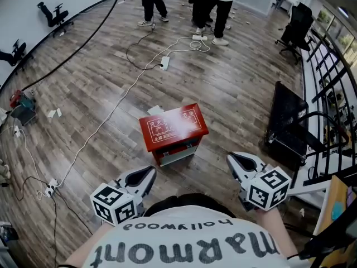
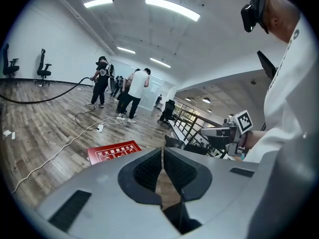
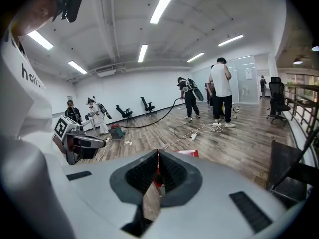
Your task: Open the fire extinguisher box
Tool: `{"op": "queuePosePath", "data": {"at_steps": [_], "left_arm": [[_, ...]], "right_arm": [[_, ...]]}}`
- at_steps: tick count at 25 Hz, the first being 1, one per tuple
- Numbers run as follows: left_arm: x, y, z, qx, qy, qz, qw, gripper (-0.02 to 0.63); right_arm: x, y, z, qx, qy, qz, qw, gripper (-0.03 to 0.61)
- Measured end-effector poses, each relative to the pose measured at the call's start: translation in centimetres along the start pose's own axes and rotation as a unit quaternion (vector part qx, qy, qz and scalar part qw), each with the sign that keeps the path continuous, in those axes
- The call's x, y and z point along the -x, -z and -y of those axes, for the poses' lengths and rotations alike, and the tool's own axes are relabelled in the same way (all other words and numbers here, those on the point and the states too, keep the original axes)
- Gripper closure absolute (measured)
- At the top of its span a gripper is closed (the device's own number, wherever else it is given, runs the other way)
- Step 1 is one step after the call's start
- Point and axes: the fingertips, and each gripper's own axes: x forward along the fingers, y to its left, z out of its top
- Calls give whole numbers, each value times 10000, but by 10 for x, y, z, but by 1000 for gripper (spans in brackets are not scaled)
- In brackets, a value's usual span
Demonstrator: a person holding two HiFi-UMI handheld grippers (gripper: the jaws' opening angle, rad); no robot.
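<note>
The red fire extinguisher box (image 1: 173, 129) stands on the wooden floor ahead of me, its lid with white print closed and a paler front panel below. My left gripper (image 1: 149, 173) hangs near its lower left corner, apart from it, jaws shut and empty. To the box's lower right my right gripper (image 1: 232, 159) is also shut and empty. In the left gripper view the box lid (image 2: 113, 151) shows just past the left gripper (image 2: 162, 159). The right gripper view has a sliver of the box (image 3: 188, 154) beyond the right gripper (image 3: 158, 162).
A black case (image 1: 285, 124) and a black railing (image 1: 329, 88) stand to the right. White cables with a power strip (image 1: 164, 62) run across the floor on the left and ahead. People (image 1: 213, 7) stand far ahead. Office chairs (image 1: 53, 14) line the left wall.
</note>
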Motion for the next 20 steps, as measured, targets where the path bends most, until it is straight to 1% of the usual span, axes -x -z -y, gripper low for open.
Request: {"op": "queuePosePath", "data": {"at_steps": [5,10,15,20], "left_arm": [[-12,-1,-1,82,-45,-20,10000,595],[-29,-9,0,237,-234,72,9994,595],[-46,-8,1,458,-523,161,9975,595],[-67,0,-3,796,-934,180,9923,595]], "right_arm": [[-1,3,10,-30,-67,-137,9999,568],[-11,-6,31,64,-261,-270,9993,568],[-22,-17,52,229,-584,-380,9973,568],[-34,-18,77,416,-908,-616,9931,568]]}}
